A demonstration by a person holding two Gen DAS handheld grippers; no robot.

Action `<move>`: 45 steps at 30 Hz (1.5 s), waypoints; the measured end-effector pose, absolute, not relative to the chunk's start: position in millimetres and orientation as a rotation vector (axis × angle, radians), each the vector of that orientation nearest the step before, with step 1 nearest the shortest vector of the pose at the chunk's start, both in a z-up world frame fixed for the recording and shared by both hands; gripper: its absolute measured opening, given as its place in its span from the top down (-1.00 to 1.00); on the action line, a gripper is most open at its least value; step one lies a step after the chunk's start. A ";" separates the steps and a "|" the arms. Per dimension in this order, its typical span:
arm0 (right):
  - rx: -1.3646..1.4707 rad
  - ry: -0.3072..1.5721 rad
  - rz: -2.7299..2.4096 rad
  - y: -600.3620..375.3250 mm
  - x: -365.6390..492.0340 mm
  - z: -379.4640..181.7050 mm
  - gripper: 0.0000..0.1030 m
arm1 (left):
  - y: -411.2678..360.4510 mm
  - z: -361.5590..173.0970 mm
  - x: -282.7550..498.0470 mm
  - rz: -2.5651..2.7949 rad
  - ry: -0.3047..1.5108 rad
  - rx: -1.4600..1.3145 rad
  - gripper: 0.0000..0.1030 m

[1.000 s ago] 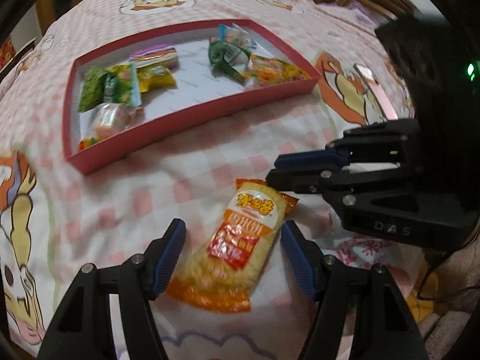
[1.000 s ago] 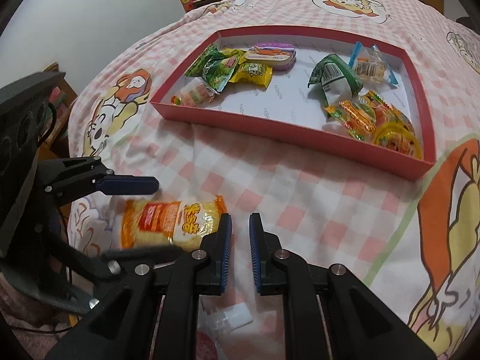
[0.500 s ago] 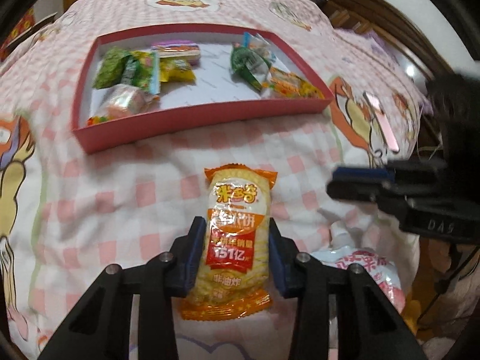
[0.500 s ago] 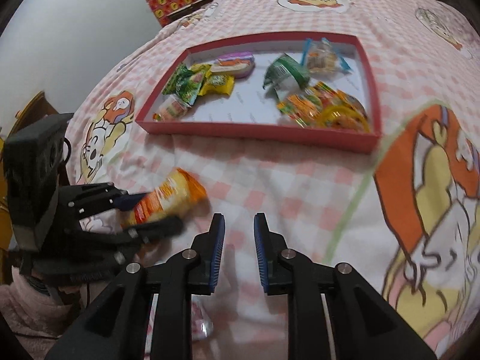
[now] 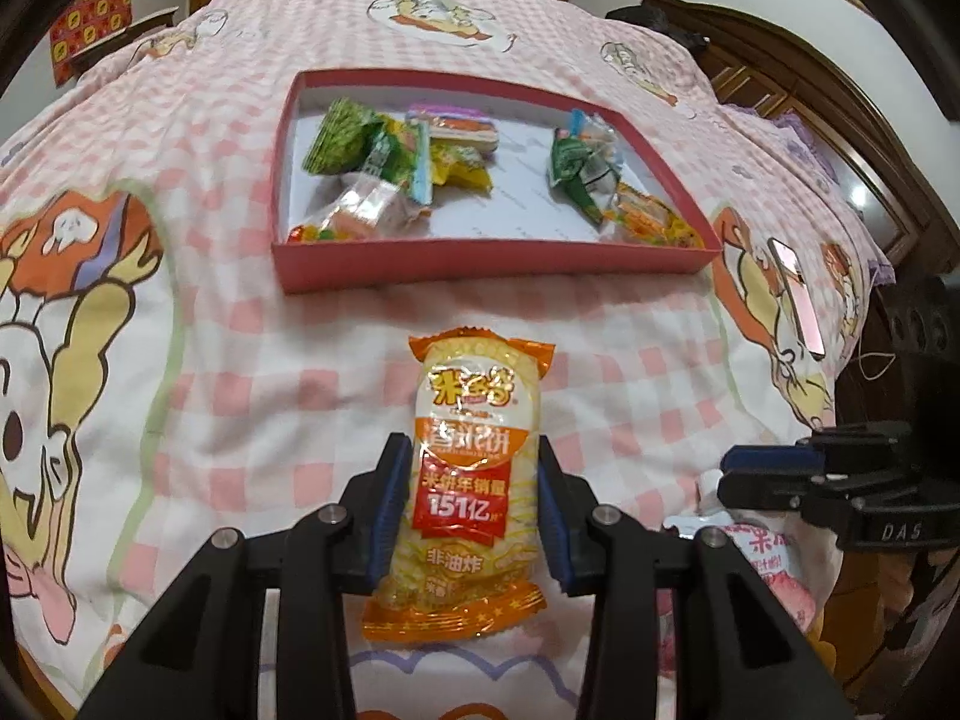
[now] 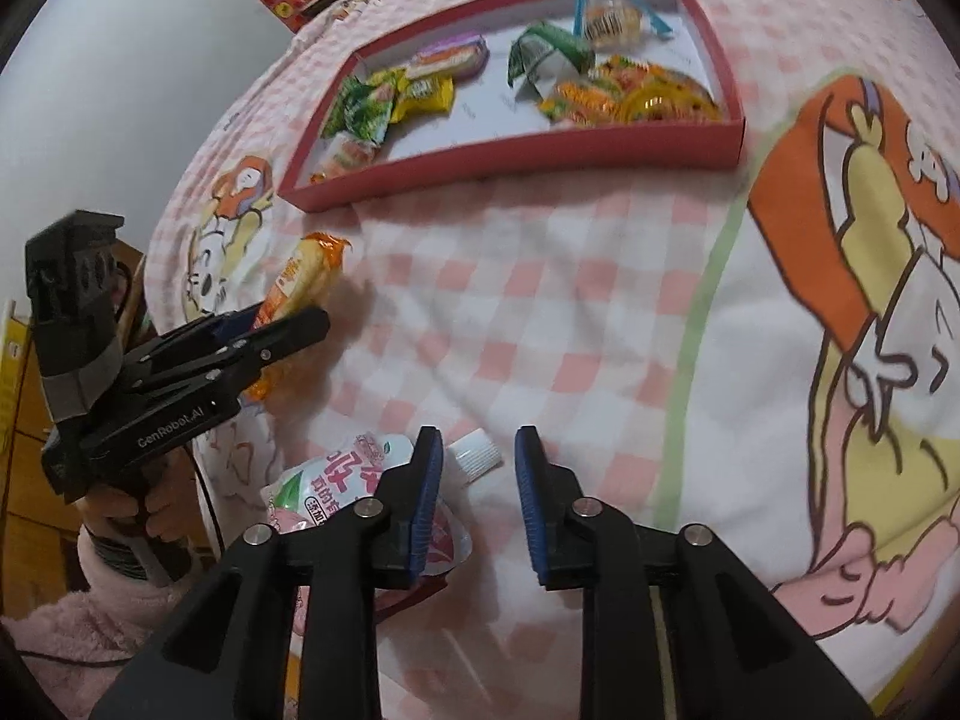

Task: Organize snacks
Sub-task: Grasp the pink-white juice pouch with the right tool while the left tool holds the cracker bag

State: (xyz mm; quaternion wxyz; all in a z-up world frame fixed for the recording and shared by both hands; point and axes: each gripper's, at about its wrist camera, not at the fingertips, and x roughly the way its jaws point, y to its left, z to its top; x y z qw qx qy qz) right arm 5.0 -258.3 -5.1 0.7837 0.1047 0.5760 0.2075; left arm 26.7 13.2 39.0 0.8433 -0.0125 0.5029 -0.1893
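Since a second ago your left hand-held gripper (image 5: 474,504) has closed on the rice cracker pack (image 5: 477,468), which sits between its pads above the bed (image 5: 240,372); its long axis points at the red tray (image 5: 492,261), straight ahead. Your right hand-held gripper (image 6: 477,480) is opening, nothing between its jaws; the white-capped pink pouch (image 6: 336,480) lies just left of it.

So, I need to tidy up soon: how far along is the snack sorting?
Done: several snacks lie in the red tray. In hand: the left hand-held gripper clamps the rice cracker pack. Left: the pink pouch lies on the bedspread by the opening right hand-held gripper.
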 end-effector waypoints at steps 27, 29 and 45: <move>0.196 1.141 0.396 -238.6 25.7 -4.1 0.78 | 20.4 32.1 23.2 -0.397 1.086 -0.073 0.21; 0.218 1.170 0.389 -243.4 23.3 -2.4 0.58 | 21.8 32.9 22.1 -0.395 1.081 -0.071 0.21; 0.193 1.294 0.432 -228.1 14.6 -25.1 0.31 | 27.4 29.7 23.1 -0.362 1.086 -0.084 0.21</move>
